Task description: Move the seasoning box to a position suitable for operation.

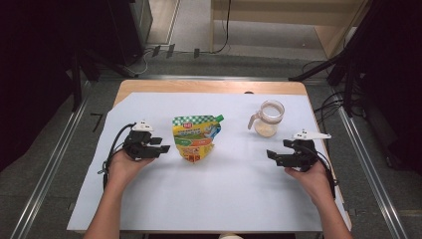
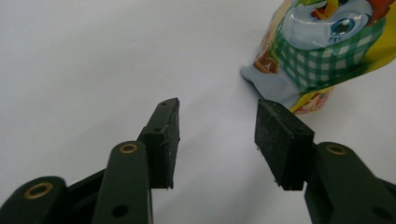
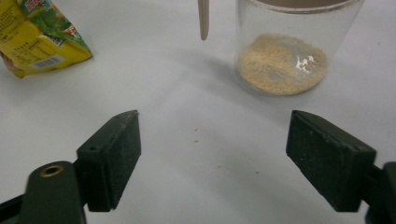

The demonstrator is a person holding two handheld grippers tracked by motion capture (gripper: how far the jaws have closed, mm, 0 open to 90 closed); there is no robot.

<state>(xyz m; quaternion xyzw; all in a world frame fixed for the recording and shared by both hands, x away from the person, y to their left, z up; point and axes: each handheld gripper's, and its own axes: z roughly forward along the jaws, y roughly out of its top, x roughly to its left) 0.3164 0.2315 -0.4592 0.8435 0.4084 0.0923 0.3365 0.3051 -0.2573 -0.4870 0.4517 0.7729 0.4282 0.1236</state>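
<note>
Our left tongs point(image 1: 161, 148) gape empty at nine o'clock of the yellow printed spout pouch point(image 1: 195, 137); our right tongs point(image 1: 271, 155) gape wide at five o'clock of the clear glass jug of beige powder point(image 1: 267, 118).

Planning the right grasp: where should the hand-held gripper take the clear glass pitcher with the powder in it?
Probably by the clear glass pitcher's body, coming level from the right hand-held gripper's side. The pitcher stands upright with straight round walls, and its thin handle points left, away from that gripper. The open jaws look wide enough, though that is hard to judge. Grip above the beige powder.
</note>
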